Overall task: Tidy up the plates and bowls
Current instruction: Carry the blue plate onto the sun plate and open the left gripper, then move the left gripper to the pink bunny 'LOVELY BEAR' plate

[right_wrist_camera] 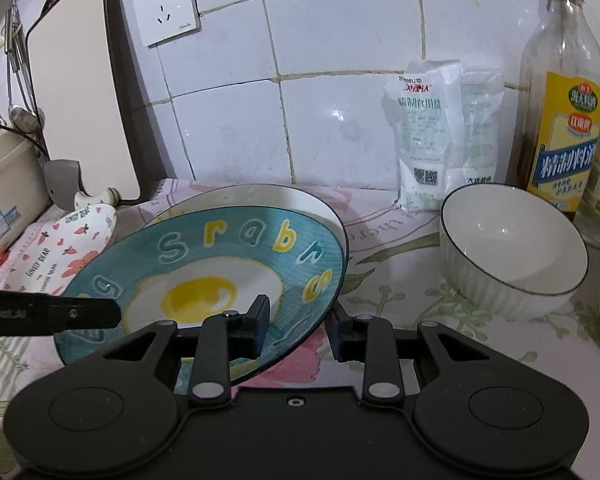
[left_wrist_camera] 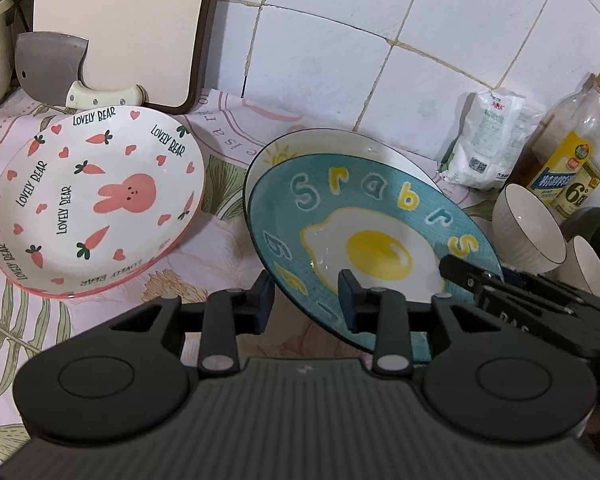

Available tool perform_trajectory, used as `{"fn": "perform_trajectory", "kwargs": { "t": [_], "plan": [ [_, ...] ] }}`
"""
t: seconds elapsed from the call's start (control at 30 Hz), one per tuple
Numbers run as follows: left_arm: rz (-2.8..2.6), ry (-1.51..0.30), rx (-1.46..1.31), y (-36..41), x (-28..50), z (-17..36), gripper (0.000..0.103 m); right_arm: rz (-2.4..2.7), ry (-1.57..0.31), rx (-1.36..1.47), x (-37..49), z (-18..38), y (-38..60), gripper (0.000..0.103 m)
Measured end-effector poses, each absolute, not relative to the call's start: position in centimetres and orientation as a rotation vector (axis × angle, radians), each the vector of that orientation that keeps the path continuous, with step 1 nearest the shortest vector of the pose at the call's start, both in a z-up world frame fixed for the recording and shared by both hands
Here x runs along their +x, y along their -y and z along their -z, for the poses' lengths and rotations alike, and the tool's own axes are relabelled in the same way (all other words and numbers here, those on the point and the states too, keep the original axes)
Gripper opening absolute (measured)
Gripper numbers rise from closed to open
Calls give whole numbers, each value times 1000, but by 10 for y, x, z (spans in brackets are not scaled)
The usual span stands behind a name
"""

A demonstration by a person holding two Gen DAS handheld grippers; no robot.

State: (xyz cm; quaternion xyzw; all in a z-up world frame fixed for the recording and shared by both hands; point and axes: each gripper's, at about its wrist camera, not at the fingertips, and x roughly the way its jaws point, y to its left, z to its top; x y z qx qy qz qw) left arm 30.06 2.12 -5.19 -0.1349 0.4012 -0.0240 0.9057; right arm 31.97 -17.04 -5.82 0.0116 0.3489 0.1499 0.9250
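A teal plate with a fried-egg picture [left_wrist_camera: 376, 240] [right_wrist_camera: 216, 280] lies tilted on a white dark-rimmed plate [left_wrist_camera: 340, 144] [right_wrist_camera: 260, 196]. My left gripper [left_wrist_camera: 306, 300] is open, its fingers straddling the teal plate's left rim. My right gripper [right_wrist_camera: 298, 326] is open, its fingers straddling the plate's right rim. A white bunny-and-carrot plate [left_wrist_camera: 96, 200] [right_wrist_camera: 68, 256] rests tilted on the left. A white ribbed bowl [left_wrist_camera: 528, 228] [right_wrist_camera: 512, 256] stands at the right, with a second bowl [left_wrist_camera: 590, 268] beside it.
A cleaver [left_wrist_camera: 56, 72] and a cutting board [left_wrist_camera: 128, 28] lean on the tiled wall at back left. A white salt bag [right_wrist_camera: 440, 136] and oil bottles [right_wrist_camera: 560, 108] stand at back right. A floral cloth [left_wrist_camera: 220, 240] covers the counter.
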Motion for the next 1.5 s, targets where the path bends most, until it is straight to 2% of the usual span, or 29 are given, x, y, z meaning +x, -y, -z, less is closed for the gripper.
{"fn": "perform_trajectory", "kwargs": {
  "t": [0.43, 0.5, 0.53, 0.8, 0.97, 1.07, 1.2, 1.4, 1.5],
  "plan": [
    [13, -795, -245, -25, 292, 47, 34, -278, -709, 21, 328, 64, 170, 36],
    [25, -785, -235, -26, 284, 40, 37, -305, -711, 76, 320, 57, 178, 36],
    [32, -780, -227, -26, 280, 36, 43, -320, -705, 95, 314, 52, 181, 36],
    [102, -711, -154, -29, 231, -4, 51, -416, -638, 91, 257, -5, 188, 37],
    [170, -699, -140, -39, 198, -26, 54, -462, -628, 53, 223, -32, 180, 46],
    [191, -677, -117, -47, 177, -38, 58, -484, -618, 31, 205, -46, 174, 55],
    [205, -642, -91, -63, 150, -54, 62, -532, -603, 7, 186, -64, 163, 72],
    [204, -604, -78, -96, 125, -70, 66, -603, -590, -12, 165, -81, 139, 83],
    [215, -577, -81, -112, 119, -73, 78, -635, -577, -9, 159, -84, 125, 85]
  ]
}}
